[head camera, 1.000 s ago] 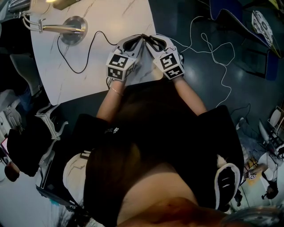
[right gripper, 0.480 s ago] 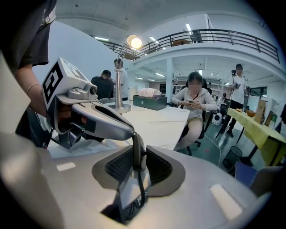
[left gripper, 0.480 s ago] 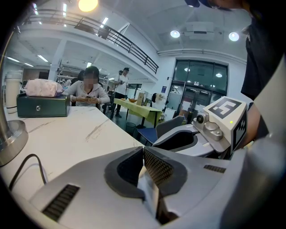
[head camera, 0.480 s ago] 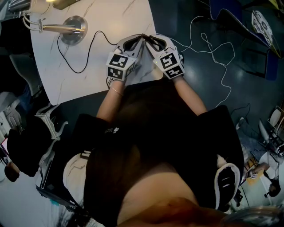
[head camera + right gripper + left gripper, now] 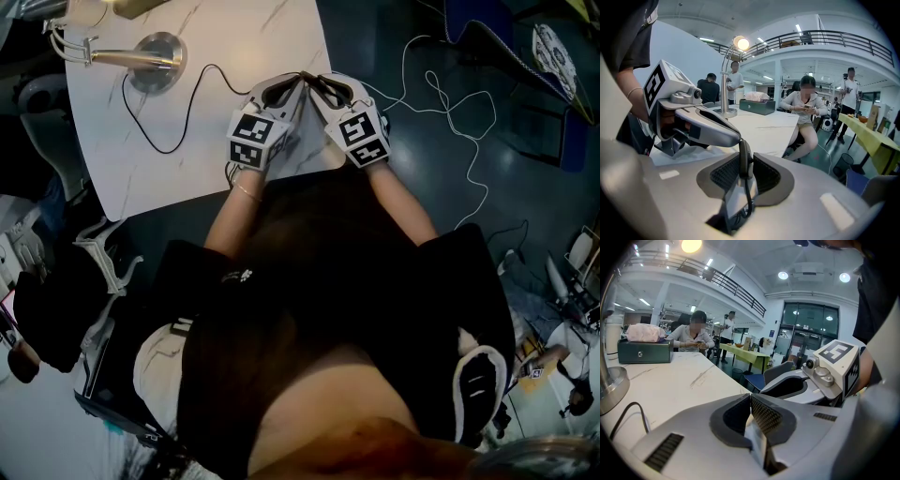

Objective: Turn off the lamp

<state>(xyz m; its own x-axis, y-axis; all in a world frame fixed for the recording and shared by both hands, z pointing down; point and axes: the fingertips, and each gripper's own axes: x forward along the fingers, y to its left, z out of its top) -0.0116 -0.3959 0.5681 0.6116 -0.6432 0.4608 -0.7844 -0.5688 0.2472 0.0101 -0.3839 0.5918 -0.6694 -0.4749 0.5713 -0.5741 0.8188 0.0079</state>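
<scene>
The lamp (image 5: 742, 43) stands lit at the far left corner of the table (image 5: 234, 37). Its thin, limp cord (image 5: 178, 122) trails to us. We judge the small, hard switch (image 5: 745, 160) light and slippery, best squeezed squarely. Our right gripper (image 5: 744, 152) is clamped on it, and our left gripper (image 5: 751, 397) sits just beside with its jaws together.

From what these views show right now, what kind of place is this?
Probably a large open workspace or lab hall, not a home. A railed upper gallery runs overhead, people sit at long tables, and tall glass doors stand at the far end.
</scene>
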